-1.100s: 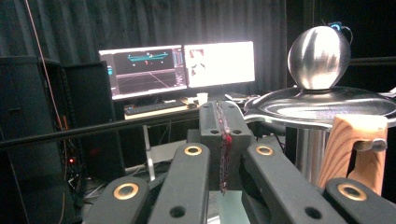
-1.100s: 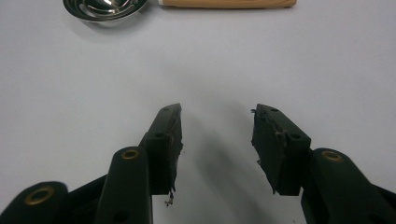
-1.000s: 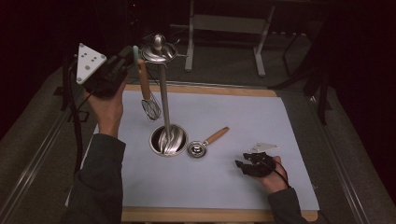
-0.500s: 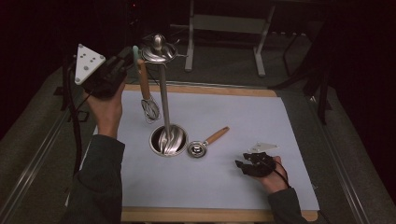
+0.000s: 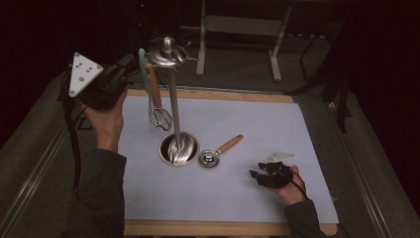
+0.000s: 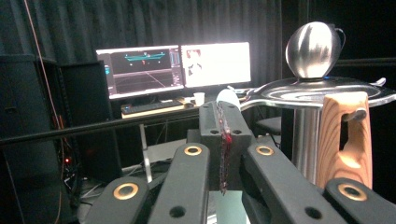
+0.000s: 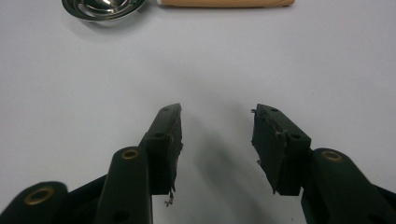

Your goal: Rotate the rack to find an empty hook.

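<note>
Spatula (image 5: 142, 62) hangs upright, handle up, pinched by the left gripper (image 6: 223, 140) beside the stand (image 5: 173, 99); right gripper (image 7: 217, 149) rests released.

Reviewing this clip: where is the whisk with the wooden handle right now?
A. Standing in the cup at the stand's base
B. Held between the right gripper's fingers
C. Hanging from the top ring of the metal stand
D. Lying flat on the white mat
C: the whisk hangs by its wooden handle from the ring atop the metal stand, its wire end clear of the white mat.
</note>
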The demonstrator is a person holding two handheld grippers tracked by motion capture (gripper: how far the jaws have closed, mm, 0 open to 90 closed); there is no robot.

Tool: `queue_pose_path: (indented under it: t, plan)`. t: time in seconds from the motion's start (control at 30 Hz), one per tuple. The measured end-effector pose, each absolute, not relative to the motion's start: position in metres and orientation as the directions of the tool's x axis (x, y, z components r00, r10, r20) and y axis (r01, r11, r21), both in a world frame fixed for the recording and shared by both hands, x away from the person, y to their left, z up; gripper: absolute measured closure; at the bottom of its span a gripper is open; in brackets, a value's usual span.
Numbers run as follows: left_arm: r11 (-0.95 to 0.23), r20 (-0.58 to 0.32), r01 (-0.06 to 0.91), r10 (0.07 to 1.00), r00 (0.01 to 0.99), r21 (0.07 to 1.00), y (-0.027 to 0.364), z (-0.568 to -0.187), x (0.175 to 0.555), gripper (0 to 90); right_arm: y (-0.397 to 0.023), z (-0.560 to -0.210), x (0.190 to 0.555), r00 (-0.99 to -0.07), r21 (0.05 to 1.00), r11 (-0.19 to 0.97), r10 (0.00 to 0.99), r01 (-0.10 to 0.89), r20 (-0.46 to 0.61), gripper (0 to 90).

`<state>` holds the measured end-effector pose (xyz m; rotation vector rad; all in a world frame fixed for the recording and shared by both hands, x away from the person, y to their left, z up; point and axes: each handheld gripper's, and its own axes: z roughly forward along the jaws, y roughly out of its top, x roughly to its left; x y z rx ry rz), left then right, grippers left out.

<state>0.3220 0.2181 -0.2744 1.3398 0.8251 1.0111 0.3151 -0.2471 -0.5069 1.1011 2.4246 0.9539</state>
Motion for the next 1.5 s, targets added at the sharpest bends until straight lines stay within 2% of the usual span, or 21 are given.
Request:
queue_pose_path:
  t: [0.4,0.67,1.07,1.5]
  plan:
    - [-0.056,0.077,-0.067,0.92,0.383,0.996,0.233,-0.291,0.317,89.5,-0.247,-0.507,0.315,-0.657,0.682,0.484,0.754,0.548,-0.008,51.9]
    - [-0.057,0.057,-0.01,0.923,0.382,0.998,0.244,-0.315,0.317,89.0,-0.246,-0.507,0.315,-0.656,0.681,0.484,0.754,0.549,-0.007,51.9]
    - [-0.044,-0.002,0.112,0.924,0.382,0.993,0.256,-0.376,0.31,88.0,-0.245,-0.506,0.314,-0.657,0.683,0.483,0.753,0.547,-0.006,52.0]
    - [-0.019,-0.078,0.26,0.931,0.356,0.966,0.259,-0.461,0.291,81.1,-0.231,-0.507,0.315,-0.683,0.68,0.509,0.731,0.528,-0.017,51.9]
